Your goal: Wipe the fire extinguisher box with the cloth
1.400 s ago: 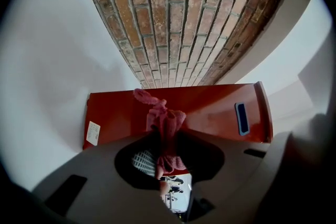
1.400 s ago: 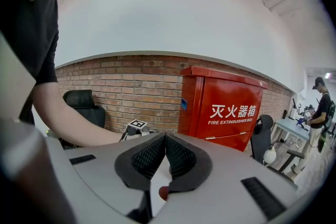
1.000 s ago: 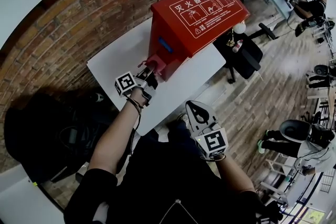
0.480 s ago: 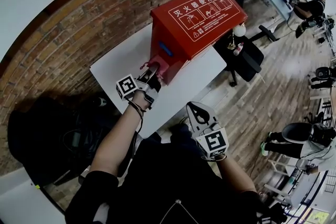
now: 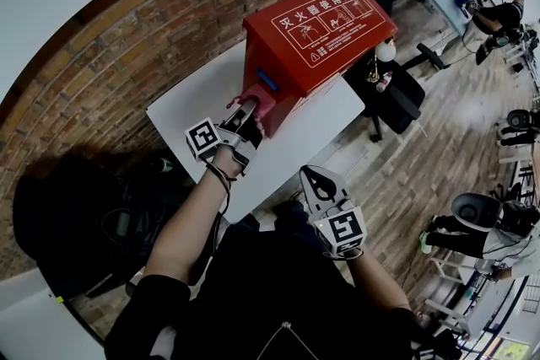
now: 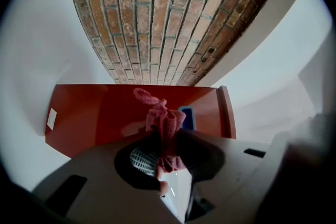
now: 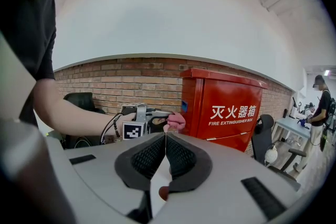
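Left gripper (image 5: pixel 245 115): fingers clenched on pink cloth (image 6: pixel 163 123), at near side of red box (image 5: pixel 321 21) on white counter (image 5: pixel 190 101) | Right gripper (image 7: pixel 165 152): fingers closed, empty, well apart | Advice: press evenly, overlap strokes, avoid shifting box.

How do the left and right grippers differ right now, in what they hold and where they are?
The left gripper is shut on the pink cloth; the right gripper is shut with nothing between its jaws. The left gripper is up at the side of the red fire extinguisher box; the right gripper hangs off the near edge of the table, clear of the box. Both carry a marker cube.
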`<state>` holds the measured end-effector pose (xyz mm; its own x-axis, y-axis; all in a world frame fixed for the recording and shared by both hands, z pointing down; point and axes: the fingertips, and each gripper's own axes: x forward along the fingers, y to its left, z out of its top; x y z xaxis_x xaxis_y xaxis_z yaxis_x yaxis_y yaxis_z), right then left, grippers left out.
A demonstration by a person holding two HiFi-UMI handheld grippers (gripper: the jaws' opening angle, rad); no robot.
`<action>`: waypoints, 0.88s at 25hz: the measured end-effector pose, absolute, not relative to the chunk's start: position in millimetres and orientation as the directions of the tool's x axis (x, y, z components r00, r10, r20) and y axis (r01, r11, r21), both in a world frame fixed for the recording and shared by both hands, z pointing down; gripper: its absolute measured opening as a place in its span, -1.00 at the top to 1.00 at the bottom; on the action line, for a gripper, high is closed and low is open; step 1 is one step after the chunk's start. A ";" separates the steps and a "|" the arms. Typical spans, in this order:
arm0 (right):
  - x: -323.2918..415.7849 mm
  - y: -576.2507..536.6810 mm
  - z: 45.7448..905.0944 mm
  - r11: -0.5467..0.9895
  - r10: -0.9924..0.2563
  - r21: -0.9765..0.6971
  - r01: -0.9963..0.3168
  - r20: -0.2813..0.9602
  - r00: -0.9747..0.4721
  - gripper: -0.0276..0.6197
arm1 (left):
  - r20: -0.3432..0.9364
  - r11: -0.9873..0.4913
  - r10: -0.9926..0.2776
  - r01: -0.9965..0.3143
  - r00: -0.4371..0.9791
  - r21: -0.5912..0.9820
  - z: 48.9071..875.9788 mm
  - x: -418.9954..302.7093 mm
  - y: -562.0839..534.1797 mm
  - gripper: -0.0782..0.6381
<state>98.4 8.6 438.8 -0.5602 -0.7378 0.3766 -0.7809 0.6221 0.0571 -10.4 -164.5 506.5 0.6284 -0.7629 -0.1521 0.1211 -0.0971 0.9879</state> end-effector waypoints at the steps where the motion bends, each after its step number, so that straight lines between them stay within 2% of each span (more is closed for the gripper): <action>1: 99.0 8.6 439.3 0.621 -0.738 0.056 -0.782 0.377 -0.559 0.85 | -0.165 -0.105 -0.761 0.132 0.627 0.986 502.8 -10.0 -164.8 0.47; 13: 99.6 6.1 438.7 0.617 -0.740 0.049 -0.786 0.376 -0.557 0.85 | -0.255 -0.155 -0.746 0.212 0.615 0.965 453.0 -8.9 -163.5 0.47; 22: 101.2 2.8 439.5 0.613 -0.742 0.049 -0.789 0.378 -0.553 0.85 | -0.370 -0.255 -0.705 0.271 0.605 0.928 390.9 -4.6 -160.9 0.47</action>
<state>101.2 2.8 439.5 -0.5532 -0.7421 0.3785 -0.7886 0.6129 0.0490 -4.6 -160.9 390.9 0.6047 -0.7051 -0.3703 0.2713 -0.2547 0.9282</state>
